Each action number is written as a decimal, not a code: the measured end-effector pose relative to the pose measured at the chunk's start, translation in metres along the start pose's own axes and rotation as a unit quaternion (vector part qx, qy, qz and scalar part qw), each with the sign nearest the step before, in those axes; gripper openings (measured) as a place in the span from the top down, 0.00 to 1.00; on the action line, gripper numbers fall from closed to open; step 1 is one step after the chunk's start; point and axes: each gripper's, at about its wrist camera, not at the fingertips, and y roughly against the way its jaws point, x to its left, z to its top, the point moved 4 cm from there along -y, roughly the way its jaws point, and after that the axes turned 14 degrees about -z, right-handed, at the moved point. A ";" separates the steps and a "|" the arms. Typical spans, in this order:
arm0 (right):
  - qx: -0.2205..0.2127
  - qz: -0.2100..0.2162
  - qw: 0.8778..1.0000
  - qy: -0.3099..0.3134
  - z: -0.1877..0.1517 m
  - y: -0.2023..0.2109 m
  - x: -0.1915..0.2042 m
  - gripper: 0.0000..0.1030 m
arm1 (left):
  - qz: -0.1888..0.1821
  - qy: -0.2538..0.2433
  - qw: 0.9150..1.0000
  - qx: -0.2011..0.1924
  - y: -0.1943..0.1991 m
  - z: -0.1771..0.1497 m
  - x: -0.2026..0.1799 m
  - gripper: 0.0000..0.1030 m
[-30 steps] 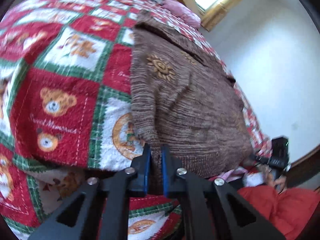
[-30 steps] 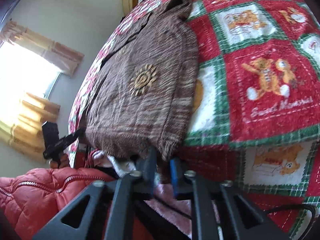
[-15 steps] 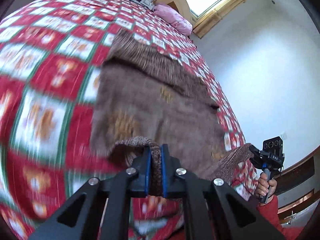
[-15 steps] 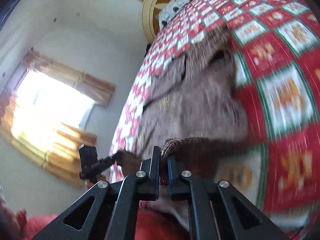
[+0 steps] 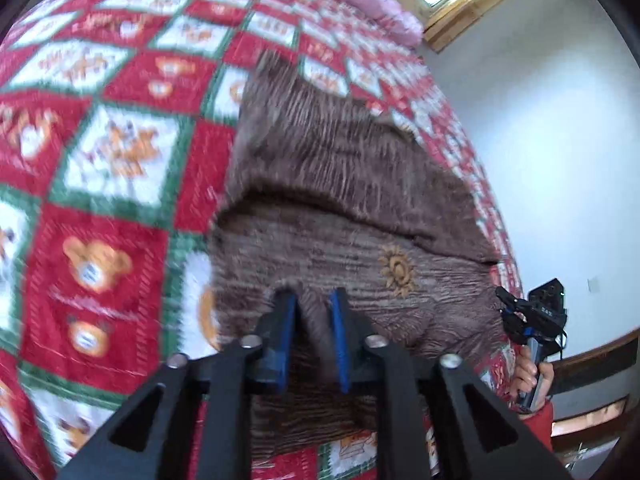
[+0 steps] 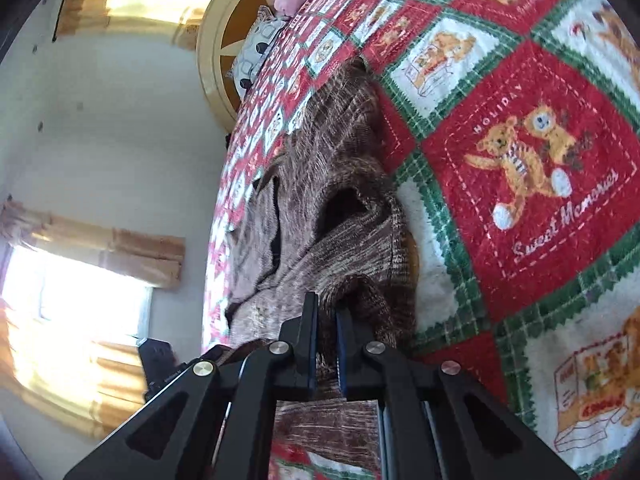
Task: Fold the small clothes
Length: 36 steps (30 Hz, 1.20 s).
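Currently I am laying the hem half of the brown ribbed knit sweater [image 5: 352, 200] over its upper half on the red-and-green teddy-bear patchwork quilt [image 5: 100, 208]. My left gripper [image 5: 312, 312] is standing parted, a knit ridge between its blue pads, so release looks underway; my right gripper [image 6: 326, 320] is pinching the hem nearly closed. Next, I judge, both let go and back off cleanly. Only the left view is showing the embroidered sun motif [image 5: 397, 270]; only the right is showing the round wooden headboard [image 6: 224, 40].

We saw a mottled brown knit sweater [image 5: 340, 184] with a tan sun motif [image 5: 397, 270], lying on a red-green-white teddy-bear quilt [image 5: 100, 168].
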 end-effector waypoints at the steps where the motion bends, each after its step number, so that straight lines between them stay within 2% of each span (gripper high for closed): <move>1: -0.003 0.007 1.000 -0.002 0.002 0.001 0.000 0.92 | 0.011 -0.021 1.000 -0.014 0.011 0.002 -0.002 0.55; 2: -0.010 0.014 1.000 -0.001 0.004 0.005 -0.002 0.90 | 0.029 -0.050 0.998 -0.034 0.023 0.004 -0.004 0.38; 3: -0.025 0.019 1.000 0.005 0.005 0.011 -0.001 0.80 | 0.043 -0.073 0.995 -0.048 0.032 0.005 -0.005 0.26; 4: -0.035 0.018 0.999 0.007 0.006 0.017 0.000 0.72 | 0.054 -0.096 0.992 -0.059 0.040 0.006 -0.007 0.23; 5: -0.052 0.018 0.998 0.007 0.006 0.024 0.000 0.51 | 0.060 -0.121 0.989 -0.064 0.046 0.006 -0.009 0.23; 6: -0.071 0.021 0.997 0.006 0.005 0.031 0.001 0.41 | 0.059 -0.141 0.986 -0.060 0.049 0.004 -0.010 0.23; 9: -0.113 0.007 0.993 0.033 -0.001 0.051 0.008 0.40 | 0.054 -0.205 0.977 -0.029 0.040 -0.001 -0.018 0.23; 10: -0.127 -0.012 0.990 0.058 -0.005 0.057 0.014 0.40 | 0.060 -0.234 0.970 -0.014 0.032 -0.004 -0.023 0.23; 12: -0.156 -0.045 0.981 0.111 -0.016 0.069 0.027 0.40 | 0.088 -0.301 0.950 0.013 0.011 -0.008 -0.032 0.23; 14: -0.174 -0.069 0.971 0.148 -0.025 0.076 0.037 0.40 | 0.105 -0.328 0.939 0.018 -0.004 -0.004 -0.033 0.23; 15: -0.180 -0.081 0.966 0.164 -0.029 0.077 0.043 0.40 | 0.106 -0.327 0.939 0.023 -0.012 0.000 -0.032 0.23; 19: -0.197 -0.121 0.951 0.207 -0.041 0.080 0.049 0.40 | 0.087 -0.281 0.955 0.044 -0.044 0.013 -0.013 0.26; 21: -0.199 -0.138 0.946 0.215 -0.042 0.083 0.045 0.40 | 0.081 -0.270 0.958 0.054 -0.052 0.010 -0.009 0.40; 23: -0.197 -0.146 0.945 0.214 -0.044 0.092 0.038 0.40 | 0.078 -0.273 0.958 0.042 -0.050 0.005 -0.011 0.40; 25: -0.199 -0.155 0.945 0.210 -0.040 0.093 0.031 0.40 | 0.069 -0.264 0.961 0.039 -0.048 0.004 -0.011 0.45; 29: -0.204 -0.197 0.934 0.217 -0.030 0.098 0.019 0.40 | 0.052 -0.253 0.965 0.036 -0.045 0.001 -0.012 0.67; 34: -0.191 -0.240 0.906 0.291 -0.030 0.088 0.019 0.40 | 0.029 -0.241 0.969 0.034 -0.044 0.000 -0.015 0.68; 36: -0.171 -0.240 0.900 0.320 -0.031 0.075 0.021 0.41 | 0.026 -0.236 0.971 0.037 -0.048 0.001 -0.015 0.58</move>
